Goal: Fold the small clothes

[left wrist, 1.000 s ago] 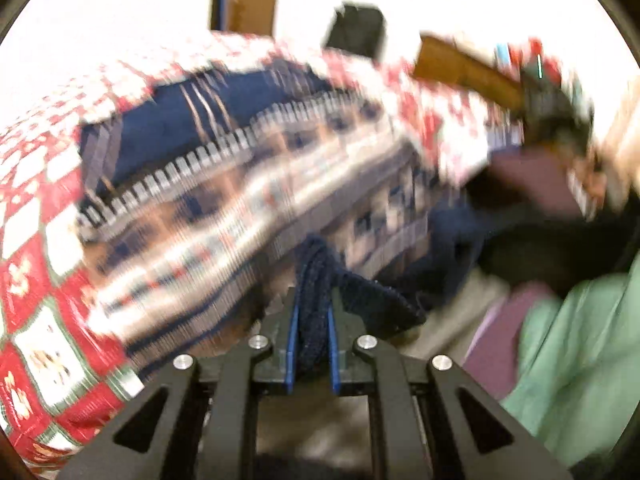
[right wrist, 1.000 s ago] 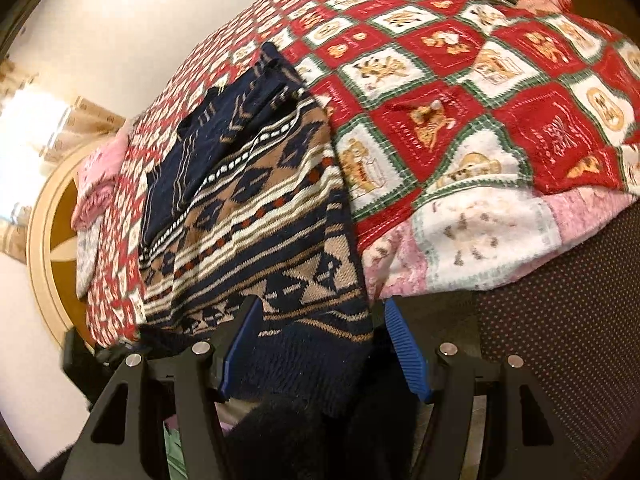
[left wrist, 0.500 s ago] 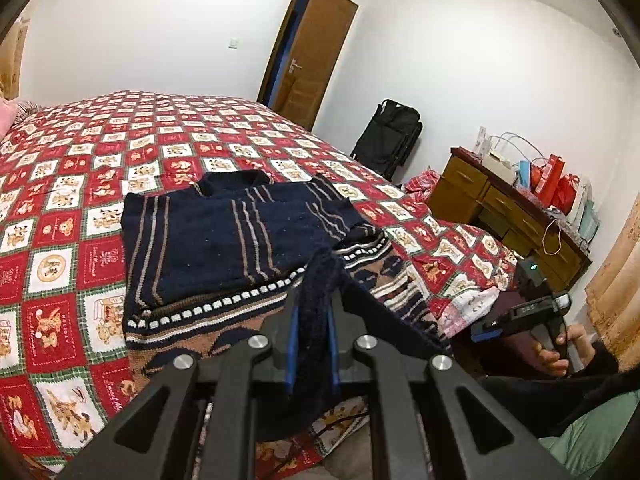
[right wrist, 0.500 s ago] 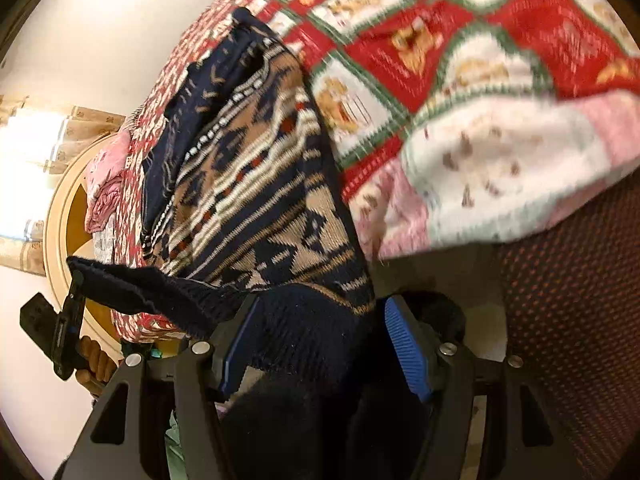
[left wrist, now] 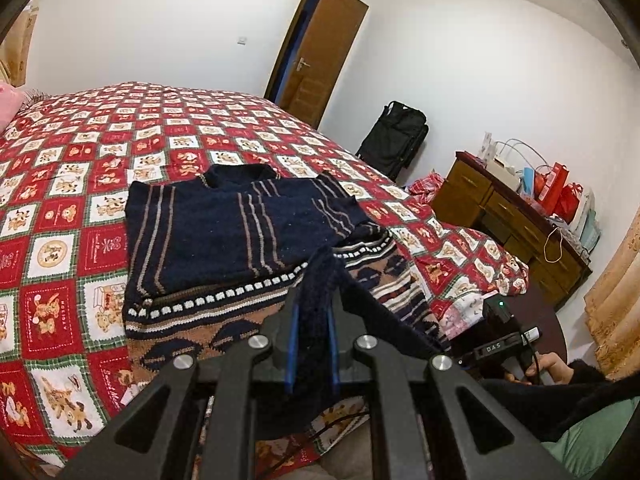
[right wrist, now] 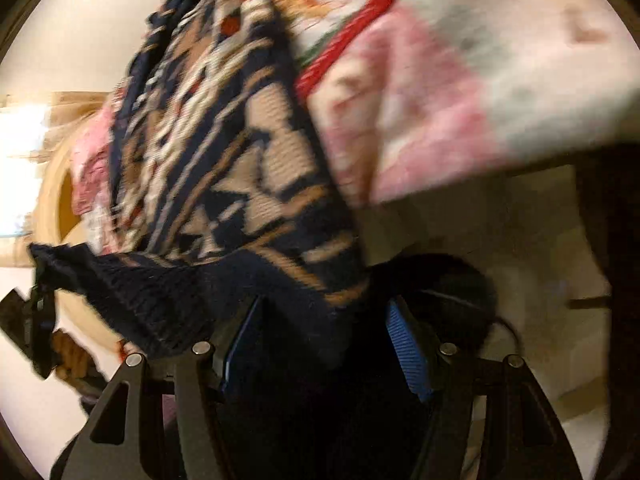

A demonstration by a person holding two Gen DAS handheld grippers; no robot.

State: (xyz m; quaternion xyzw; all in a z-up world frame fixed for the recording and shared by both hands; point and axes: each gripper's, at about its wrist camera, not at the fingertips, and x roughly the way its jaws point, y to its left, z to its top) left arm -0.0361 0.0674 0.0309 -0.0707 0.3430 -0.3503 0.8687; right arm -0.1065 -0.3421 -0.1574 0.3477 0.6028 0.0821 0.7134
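Note:
A navy sweater [left wrist: 224, 236] with tan stripes and a brown patterned lower band lies on the red checked bedspread [left wrist: 60, 184], its hem hanging over the bed's near edge. My left gripper [left wrist: 312, 316] is shut on the navy hem and holds it lifted above the bed edge. My right gripper [right wrist: 320, 328] is low beside the bed, its blue pads [right wrist: 404, 340] wide apart around the dark hem of the sweater [right wrist: 224, 184]. The right gripper also shows in the left wrist view [left wrist: 500, 340], low at the right. The right wrist view is blurred.
A wooden dresser [left wrist: 516, 216] with bags stands at the right. A black suitcase [left wrist: 394, 136] and an open wooden door [left wrist: 320, 44] are at the back. A pink pillow [left wrist: 10, 100] lies at the far left. The bedspread edge [right wrist: 460, 92] hangs above the right gripper.
My left gripper has risen with the hem, now looking over the bed. My right gripper has dropped lower and closer to the hanging hem, still open.

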